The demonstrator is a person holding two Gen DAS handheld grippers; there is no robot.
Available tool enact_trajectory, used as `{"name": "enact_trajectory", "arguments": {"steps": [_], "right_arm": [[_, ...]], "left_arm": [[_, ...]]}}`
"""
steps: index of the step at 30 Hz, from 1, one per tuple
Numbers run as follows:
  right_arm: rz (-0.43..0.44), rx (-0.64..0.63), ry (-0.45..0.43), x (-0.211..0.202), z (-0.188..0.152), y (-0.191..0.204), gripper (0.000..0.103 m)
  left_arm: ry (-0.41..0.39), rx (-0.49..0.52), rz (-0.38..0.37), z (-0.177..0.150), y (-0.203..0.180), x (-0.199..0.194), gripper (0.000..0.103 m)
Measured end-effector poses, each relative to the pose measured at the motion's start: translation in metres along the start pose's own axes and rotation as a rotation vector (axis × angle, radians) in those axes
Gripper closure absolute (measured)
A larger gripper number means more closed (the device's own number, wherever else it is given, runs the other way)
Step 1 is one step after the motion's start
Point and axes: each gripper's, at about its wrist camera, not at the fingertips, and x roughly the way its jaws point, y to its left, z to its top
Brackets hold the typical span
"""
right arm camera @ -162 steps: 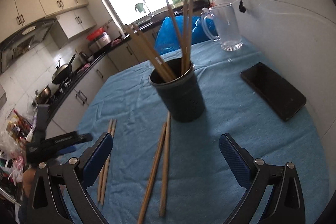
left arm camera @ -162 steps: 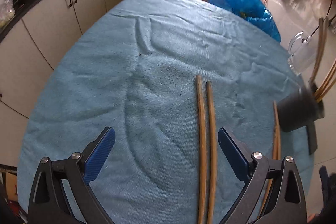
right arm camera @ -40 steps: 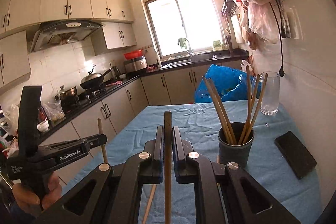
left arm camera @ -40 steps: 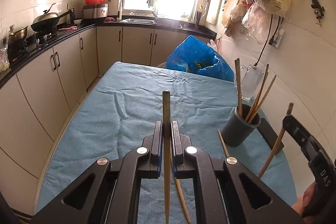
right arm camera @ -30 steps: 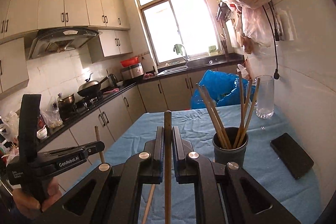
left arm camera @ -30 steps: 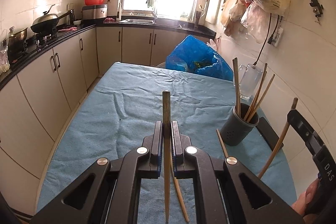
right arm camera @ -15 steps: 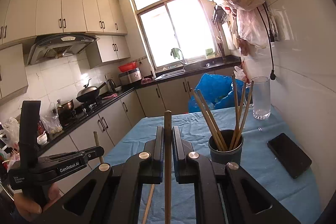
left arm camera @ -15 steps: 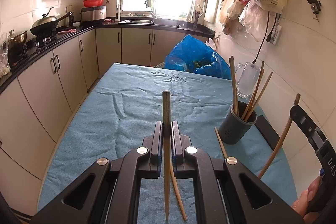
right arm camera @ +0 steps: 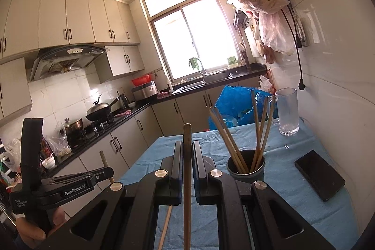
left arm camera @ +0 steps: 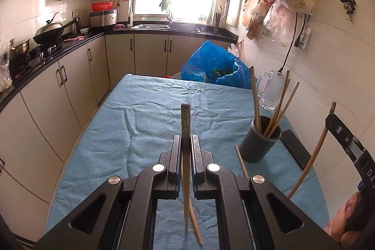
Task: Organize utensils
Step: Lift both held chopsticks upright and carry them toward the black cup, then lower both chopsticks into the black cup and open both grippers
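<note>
The left tongs (left arm camera: 186,144) are clamped tight on one wooden chopstick (left arm camera: 185,123); the right tongs (right arm camera: 187,151) pinch another chopstick (right arm camera: 187,139) the same way, both sticks upright above the blue-clothed bench (left arm camera: 145,123). They look light, stiff and smooth, likely to swivel unless gripped mid-length. The dark cup (left arm camera: 260,144) holding more chopsticks stands near the wall, with two sticks lying loose beside it.

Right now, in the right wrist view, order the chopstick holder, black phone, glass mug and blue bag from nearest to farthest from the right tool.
1. Chopstick holder, just right.
2. Black phone, far right.
3. Glass mug, by the wall.
4. Blue bag, beyond the table.
</note>
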Motion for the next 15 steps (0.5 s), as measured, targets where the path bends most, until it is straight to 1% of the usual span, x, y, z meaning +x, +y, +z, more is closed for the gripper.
{"name": "enact_trajectory", "arguments": {"steps": [7,15], "right_arm": [[-0.013,0.022,-0.027,-0.010,0.013,-0.016,0.095],[-0.048,0.036,-0.078,-0.017,0.034,-0.033,0.095]], "left_arm": [[-0.011,0.004,-0.015,0.015,-0.006,-0.008,0.096],[-0.021,0.031,-0.070,0.038,-0.023,-0.013,0.096]]}}
